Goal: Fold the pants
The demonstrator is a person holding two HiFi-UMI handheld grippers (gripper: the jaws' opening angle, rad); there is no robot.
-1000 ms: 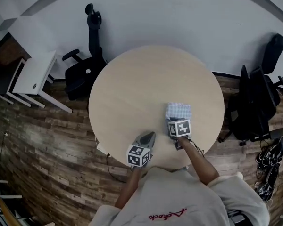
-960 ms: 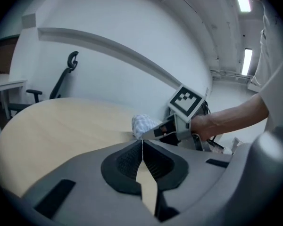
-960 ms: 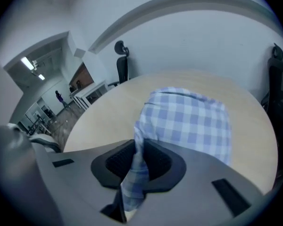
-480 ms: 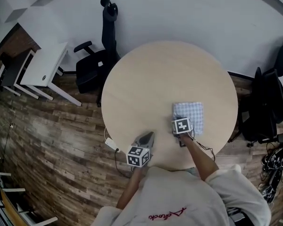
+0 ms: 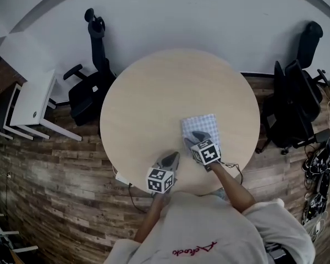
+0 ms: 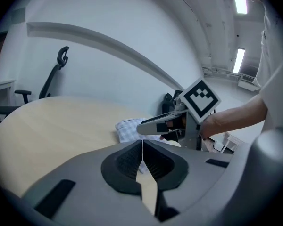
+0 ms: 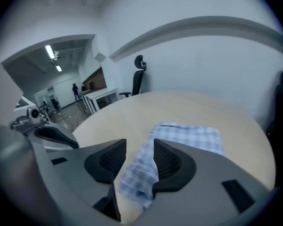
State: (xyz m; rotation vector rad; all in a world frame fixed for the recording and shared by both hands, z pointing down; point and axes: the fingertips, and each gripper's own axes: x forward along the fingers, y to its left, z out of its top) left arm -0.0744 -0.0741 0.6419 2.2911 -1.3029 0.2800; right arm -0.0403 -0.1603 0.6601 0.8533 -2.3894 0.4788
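Note:
The blue-and-white checked pants (image 5: pixel 202 126) lie folded in a small rectangle on the round wooden table (image 5: pixel 154 87), right of its middle. My right gripper (image 5: pixel 190 141) is at their near edge, and its jaws are opening. A checked flap (image 7: pixel 137 173) still lies between the pads without being pinched. My left gripper (image 5: pixel 172 159) hovers over bare wood near the table's front edge, shut and empty, with its pads (image 6: pixel 132 159) touching. In the left gripper view the pants (image 6: pixel 126 129) show beyond the jaws, with the right gripper (image 6: pixel 153 125) over them.
Black office chairs stand at the far left (image 5: pixel 91 81) and at the right (image 5: pixel 291 103) of the table. A white desk (image 5: pixel 30 100) is at the left on the wooden floor. A cable (image 5: pixel 126 188) hangs below the table's front edge.
The right gripper's jaws have parted and it has turned to point up and left over the pants' near edge. The left gripper has stayed near the front edge.

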